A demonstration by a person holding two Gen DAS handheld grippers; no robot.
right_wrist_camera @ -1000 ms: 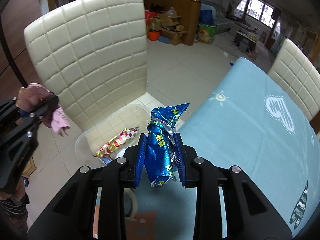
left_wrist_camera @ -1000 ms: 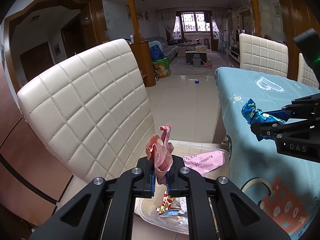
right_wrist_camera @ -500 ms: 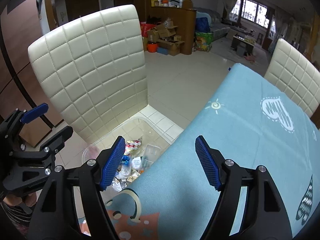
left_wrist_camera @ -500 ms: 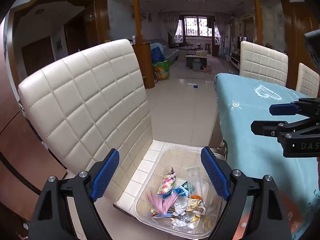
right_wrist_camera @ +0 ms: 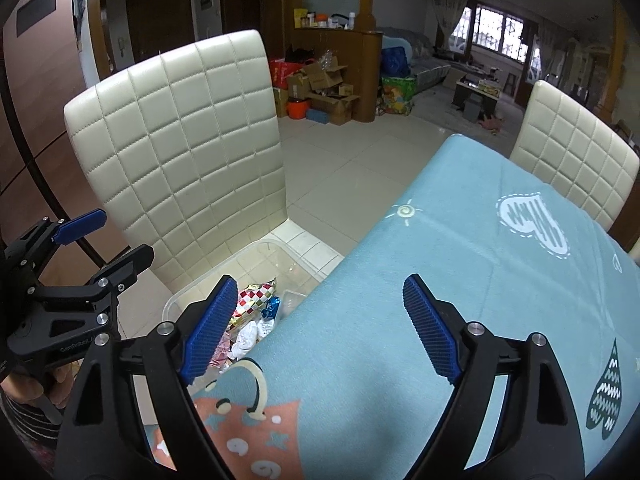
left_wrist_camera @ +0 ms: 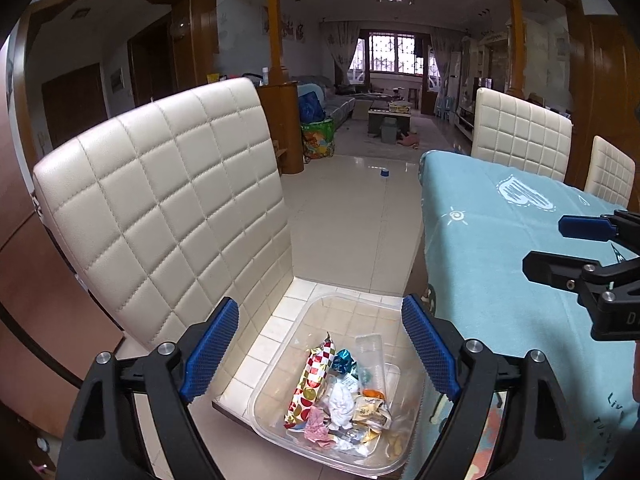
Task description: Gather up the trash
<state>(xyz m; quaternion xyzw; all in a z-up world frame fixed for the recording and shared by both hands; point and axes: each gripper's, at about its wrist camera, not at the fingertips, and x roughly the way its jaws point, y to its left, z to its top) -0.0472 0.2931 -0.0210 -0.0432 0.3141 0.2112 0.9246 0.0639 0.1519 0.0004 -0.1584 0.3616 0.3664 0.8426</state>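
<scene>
A clear plastic bin (left_wrist_camera: 276, 364) sits on the seat of a cream quilted chair (left_wrist_camera: 168, 208). It holds several wrappers: a red checked one (left_wrist_camera: 310, 384), a blue foil one (left_wrist_camera: 344, 360), a pink one (left_wrist_camera: 316, 430) and white crumpled paper (left_wrist_camera: 340, 398). My left gripper (left_wrist_camera: 320, 350) is open and empty above the bin. My right gripper (right_wrist_camera: 320, 324) is open and empty over the table's edge; the bin (right_wrist_camera: 256, 252) shows below its left finger. The right gripper also shows in the left wrist view (left_wrist_camera: 560, 248), and the left gripper in the right wrist view (right_wrist_camera: 104, 236).
A table with a light blue printed cloth (right_wrist_camera: 460, 280) stands right of the chair. Two more cream chairs (left_wrist_camera: 520, 136) stand at its far side. Tiled floor (left_wrist_camera: 360, 216) runs back to a living room with boxes (right_wrist_camera: 320, 88).
Both grippers opened and dropped their loads: the pink wrapper from the left and the blue foil wrapper from the right now lie in the bin. Both grippers rose slightly.
</scene>
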